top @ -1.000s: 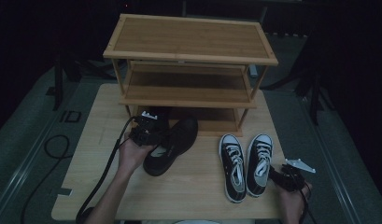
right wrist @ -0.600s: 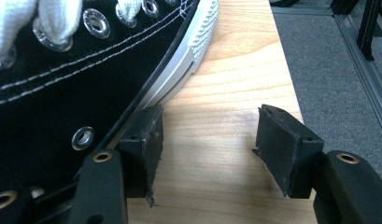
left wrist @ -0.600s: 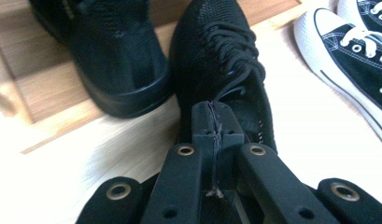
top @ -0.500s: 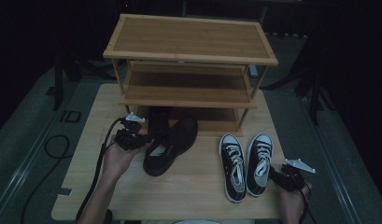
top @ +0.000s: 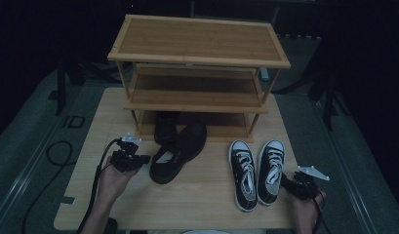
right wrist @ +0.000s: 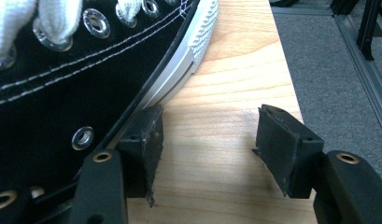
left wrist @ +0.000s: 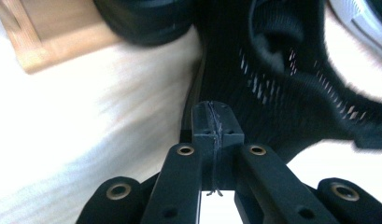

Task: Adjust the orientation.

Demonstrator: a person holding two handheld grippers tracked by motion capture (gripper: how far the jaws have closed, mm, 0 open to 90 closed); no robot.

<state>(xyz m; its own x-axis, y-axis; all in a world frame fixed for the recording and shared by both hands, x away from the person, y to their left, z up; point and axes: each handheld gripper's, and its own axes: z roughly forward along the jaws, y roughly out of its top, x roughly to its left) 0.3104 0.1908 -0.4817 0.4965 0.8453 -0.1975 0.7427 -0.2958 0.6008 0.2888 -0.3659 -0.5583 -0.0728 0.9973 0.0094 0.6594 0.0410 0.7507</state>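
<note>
Two grippers work a tabletop (top: 197,204) in front of a rack (top: 199,63). At the left, the left gripper (top: 138,159) has its fingers pressed together, empty, just beside the heel of a black shoe (top: 180,152) that lies angled toward the rack's bottom shelf, where a second black shoe (top: 166,126) sits. Right of these stand two sneakers (top: 258,170) side by side. The right gripper (right wrist: 207,140) has its fingers spread, one touching the sneaker sole, bare wood between them.
</note>
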